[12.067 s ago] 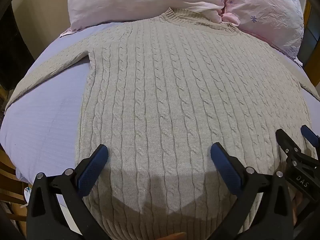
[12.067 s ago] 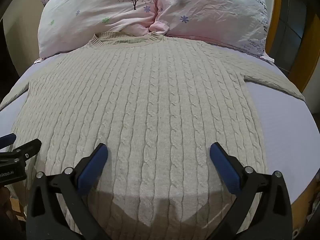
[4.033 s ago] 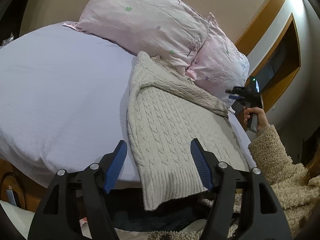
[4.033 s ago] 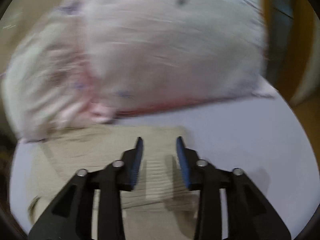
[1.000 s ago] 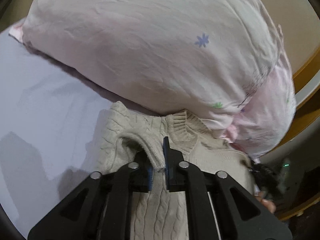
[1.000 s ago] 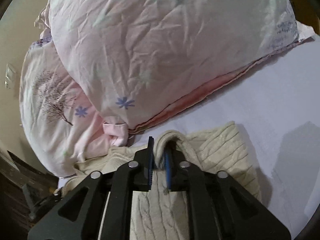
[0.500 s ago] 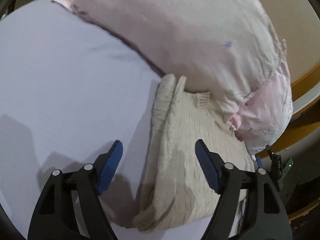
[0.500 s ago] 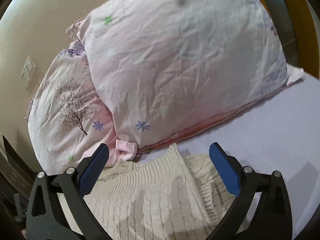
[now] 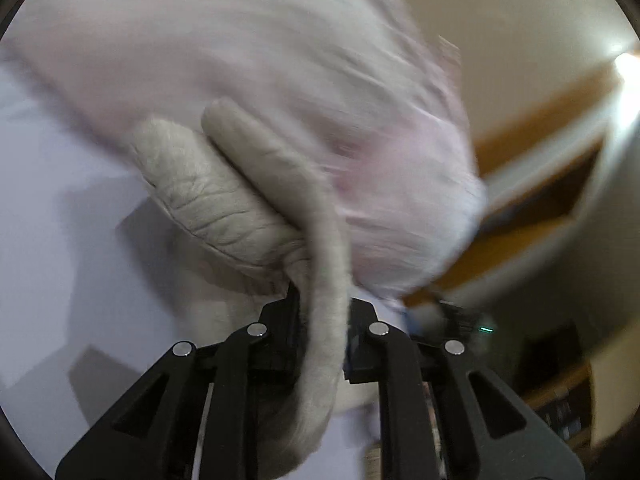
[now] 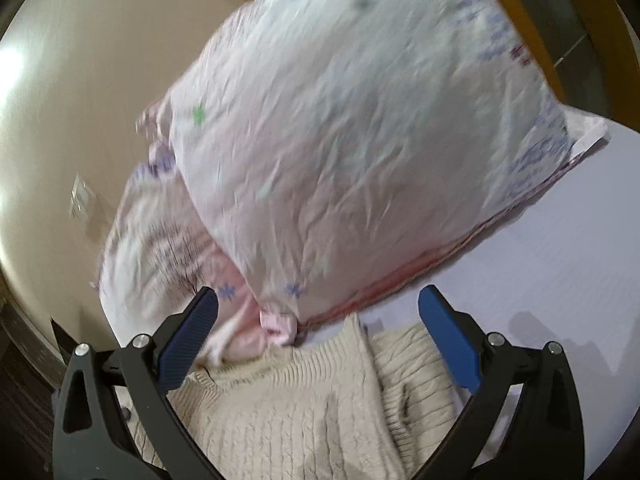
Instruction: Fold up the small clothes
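Observation:
A cream cable-knit sweater (image 9: 216, 200) lies folded on the lavender bed sheet (image 9: 48, 216), its top end against the pink pillows. My left gripper (image 9: 320, 312) is shut on a fold of the sweater, which bunches up and hangs between the jaws; the view is blurred. In the right wrist view the sweater (image 10: 304, 412) lies below my right gripper (image 10: 320, 320), which is open wide and empty, just above the collar end.
Two pink flowered pillows (image 10: 352, 152) stand at the head of the bed, also in the left wrist view (image 9: 248, 64). A wooden headboard (image 9: 532, 128) and beige wall (image 10: 80, 80) lie behind. The sheet (image 10: 560, 272) extends to the right.
My left gripper was open above the sweater half a second ago and is now shut on a fold of it. My right gripper stays open and has tilted a little.

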Demonstrator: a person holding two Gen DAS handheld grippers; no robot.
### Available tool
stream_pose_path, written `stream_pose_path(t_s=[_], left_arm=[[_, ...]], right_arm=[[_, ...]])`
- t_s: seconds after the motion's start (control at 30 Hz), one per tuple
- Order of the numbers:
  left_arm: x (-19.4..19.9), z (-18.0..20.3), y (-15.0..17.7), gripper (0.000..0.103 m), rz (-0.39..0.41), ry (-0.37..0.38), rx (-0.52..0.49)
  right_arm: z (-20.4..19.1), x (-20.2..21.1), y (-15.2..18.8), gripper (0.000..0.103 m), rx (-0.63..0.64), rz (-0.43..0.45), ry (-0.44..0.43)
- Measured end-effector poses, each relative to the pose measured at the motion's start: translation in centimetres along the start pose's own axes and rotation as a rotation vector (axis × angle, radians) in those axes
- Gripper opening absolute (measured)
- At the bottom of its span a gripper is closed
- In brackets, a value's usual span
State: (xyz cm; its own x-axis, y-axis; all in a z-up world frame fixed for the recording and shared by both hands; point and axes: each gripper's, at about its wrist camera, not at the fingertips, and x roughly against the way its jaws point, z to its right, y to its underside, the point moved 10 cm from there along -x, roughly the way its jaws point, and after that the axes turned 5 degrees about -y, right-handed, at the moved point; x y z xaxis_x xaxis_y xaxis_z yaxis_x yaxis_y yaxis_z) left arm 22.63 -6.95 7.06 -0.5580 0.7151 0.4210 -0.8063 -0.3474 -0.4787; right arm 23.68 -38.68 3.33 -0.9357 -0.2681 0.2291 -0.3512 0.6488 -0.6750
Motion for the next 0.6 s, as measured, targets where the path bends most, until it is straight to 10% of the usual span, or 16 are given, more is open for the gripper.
stream_pose_path(t_s=[0.2, 0.27, 0.37, 0.5, 0.6], left_arm=[[-14.2, 9.9, 5.5, 0.029, -0.346, 0.384, 0.155], [-14.6, 10.4, 6.0, 0.032, -0.358, 0.396, 0.151], [-12.2, 9.4, 4.6, 0.067, -0.246, 0.270, -0.014], [-10.1, 4.0, 3.0, 0.069, -0.122, -0.141, -0.214], [-10.2, -0.1, 3.8, 0.070, -0.157, -0.282, -0.230]], right_arm=[[3.6, 0.3, -1.2, 0.100, 0.009, -0.065, 0.071], [5.1, 0.1, -0.9, 0.100, -0.039, -0.126, 0.071], [6.1, -0.1, 0.1, 0.100, -0.099, -0.240, 0.066], [6.5, -1.4, 3.8, 0.100, -0.126, -0.464, 0.070], [6.7, -2.7, 6.6, 0.100, -0.191, -0.591, 0.056]])
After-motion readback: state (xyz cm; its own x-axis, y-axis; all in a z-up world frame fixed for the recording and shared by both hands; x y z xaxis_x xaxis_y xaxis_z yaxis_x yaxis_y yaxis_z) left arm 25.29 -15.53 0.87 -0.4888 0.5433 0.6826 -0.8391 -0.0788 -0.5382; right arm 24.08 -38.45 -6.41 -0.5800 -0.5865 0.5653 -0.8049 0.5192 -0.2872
